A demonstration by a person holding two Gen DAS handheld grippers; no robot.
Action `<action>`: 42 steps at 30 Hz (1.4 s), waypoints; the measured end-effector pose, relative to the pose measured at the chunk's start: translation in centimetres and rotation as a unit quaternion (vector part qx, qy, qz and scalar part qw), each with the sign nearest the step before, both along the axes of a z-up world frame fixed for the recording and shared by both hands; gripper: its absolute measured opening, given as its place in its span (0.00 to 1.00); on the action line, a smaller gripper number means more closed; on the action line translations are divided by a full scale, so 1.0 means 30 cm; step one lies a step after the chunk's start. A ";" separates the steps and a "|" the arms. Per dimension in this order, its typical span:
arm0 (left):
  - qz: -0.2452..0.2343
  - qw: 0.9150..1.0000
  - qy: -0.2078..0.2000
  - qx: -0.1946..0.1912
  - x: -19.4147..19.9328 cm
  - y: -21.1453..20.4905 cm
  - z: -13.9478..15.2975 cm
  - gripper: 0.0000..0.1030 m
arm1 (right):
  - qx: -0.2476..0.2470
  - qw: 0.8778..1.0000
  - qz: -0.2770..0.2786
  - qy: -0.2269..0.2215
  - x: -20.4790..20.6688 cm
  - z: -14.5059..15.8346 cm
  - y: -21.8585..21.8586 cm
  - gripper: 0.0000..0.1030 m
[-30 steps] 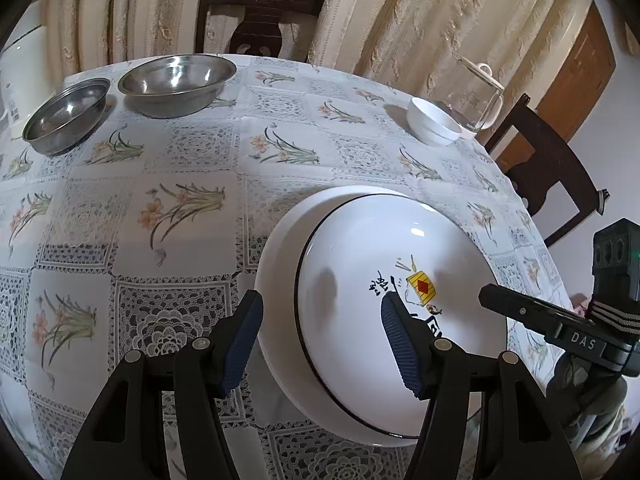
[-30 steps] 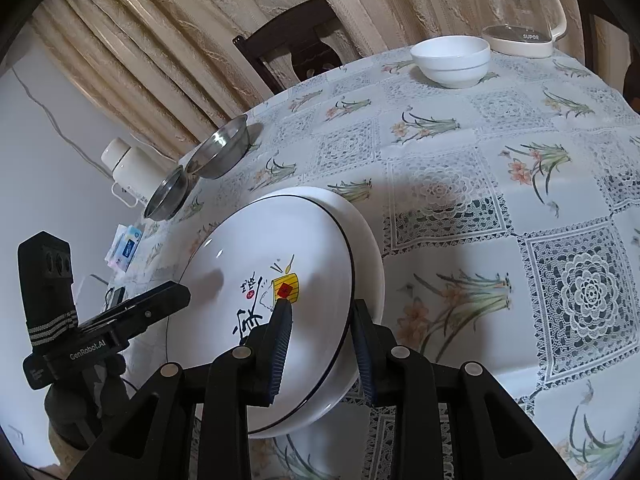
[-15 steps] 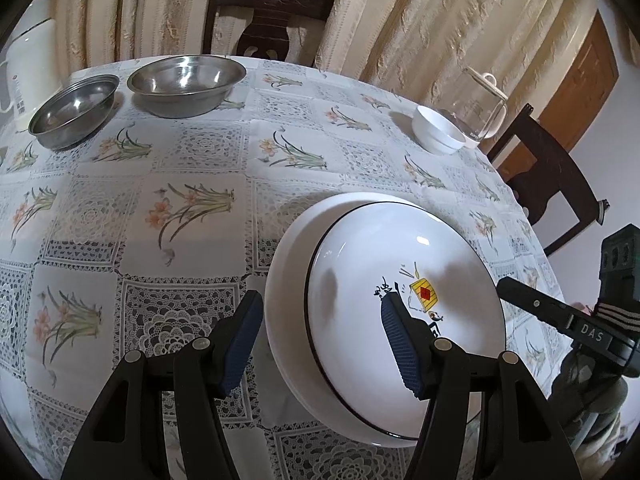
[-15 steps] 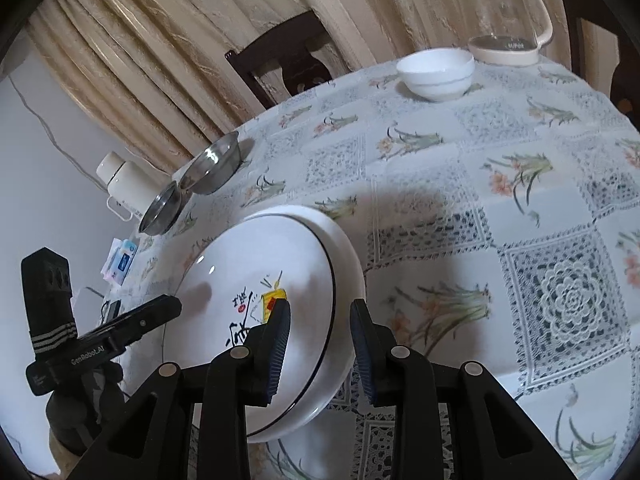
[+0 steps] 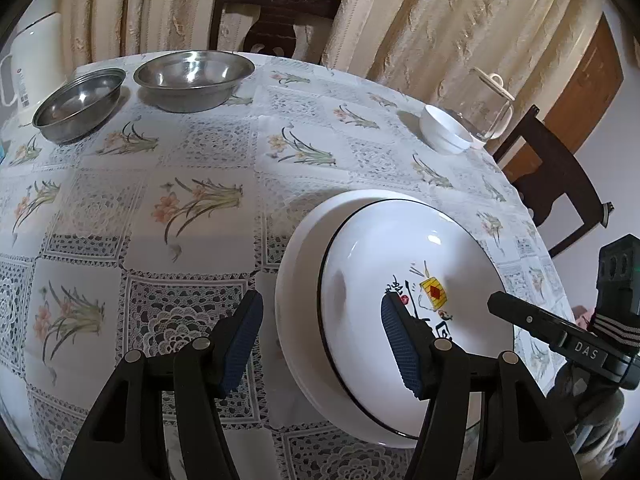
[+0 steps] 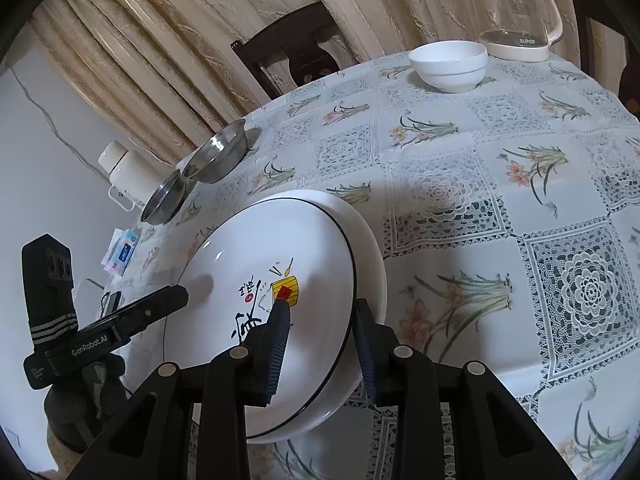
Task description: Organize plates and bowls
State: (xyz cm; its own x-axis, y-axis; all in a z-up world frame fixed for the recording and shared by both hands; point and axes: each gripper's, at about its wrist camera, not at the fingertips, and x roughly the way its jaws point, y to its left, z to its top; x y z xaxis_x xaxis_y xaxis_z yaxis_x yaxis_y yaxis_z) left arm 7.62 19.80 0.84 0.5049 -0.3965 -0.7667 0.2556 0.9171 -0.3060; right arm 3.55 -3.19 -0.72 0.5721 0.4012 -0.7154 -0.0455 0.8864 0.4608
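Two white plates are stacked: a black-rimmed plate with a painted motif (image 5: 400, 264) (image 6: 256, 272) lies in a plain white plate (image 5: 296, 300) (image 6: 374, 264). The stack hangs over the table's near edge and looks tilted. My right gripper (image 6: 320, 340) is shut on the rim of the stack; one of its fingers (image 5: 520, 316) shows in the left wrist view. My left gripper (image 5: 320, 328) is open and straddles the opposite rim without touching it, one pad over the plate and one outside it. Two steel bowls (image 5: 194, 80) (image 5: 78, 104) sit at the far left. A small white bowl (image 5: 446, 130) (image 6: 448, 66) stands at the far right.
A round table with a floral lace cloth (image 5: 192, 208) carries everything. A glass kettle (image 6: 516, 12) stands behind the white bowl and a white thermos (image 6: 128, 176) beside the steel bowls. Dark wooden chairs (image 5: 276, 16) (image 5: 556, 176) ring the table. A tissue packet (image 6: 122, 250) lies at the left edge.
Both grippers and the stacked plates have drifted slightly over the table. The right gripper's hold on the rim is the same, and the left gripper has stayed open.
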 end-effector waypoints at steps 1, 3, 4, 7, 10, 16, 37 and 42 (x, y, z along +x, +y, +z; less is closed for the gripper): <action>0.000 1.000 0.001 -0.001 0.001 0.001 -0.001 0.61 | 0.000 1.000 0.000 0.000 0.001 0.000 0.001 0.35; 0.001 1.000 0.001 -0.001 0.002 0.002 -0.002 0.61 | 0.000 1.000 0.001 0.000 0.003 0.000 0.004 0.35; 0.001 1.000 0.001 -0.001 0.003 0.002 -0.002 0.61 | 0.000 1.000 0.001 0.000 0.006 -0.001 0.004 0.35; 0.002 1.000 0.000 -0.002 0.004 0.004 -0.002 0.61 | 0.002 1.000 0.002 0.000 0.006 -0.002 0.004 0.35; 0.005 1.000 0.000 -0.004 0.004 0.011 -0.002 0.61 | 0.004 1.000 0.001 0.000 0.007 -0.001 0.002 0.34; 0.014 1.000 -0.002 -0.010 0.006 0.037 0.002 0.61 | -0.002 1.000 -0.024 -0.013 0.003 0.028 -0.029 0.34; 0.066 0.997 -0.030 -0.003 0.023 0.158 0.012 0.61 | 0.009 0.999 -0.044 -0.030 0.041 0.093 -0.004 0.37; 0.078 0.997 -0.027 -0.007 0.040 0.196 0.001 0.61 | 0.014 0.999 -0.032 -0.023 0.064 0.094 0.035 0.39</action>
State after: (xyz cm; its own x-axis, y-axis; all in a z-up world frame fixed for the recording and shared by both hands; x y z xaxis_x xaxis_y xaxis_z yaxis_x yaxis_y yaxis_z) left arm 8.81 25.67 0.88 0.6012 -0.3207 -0.7319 0.1270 0.9426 -0.3087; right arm 5.48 -2.15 2.10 0.6298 0.3819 -0.6764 -0.0111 0.8752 0.4837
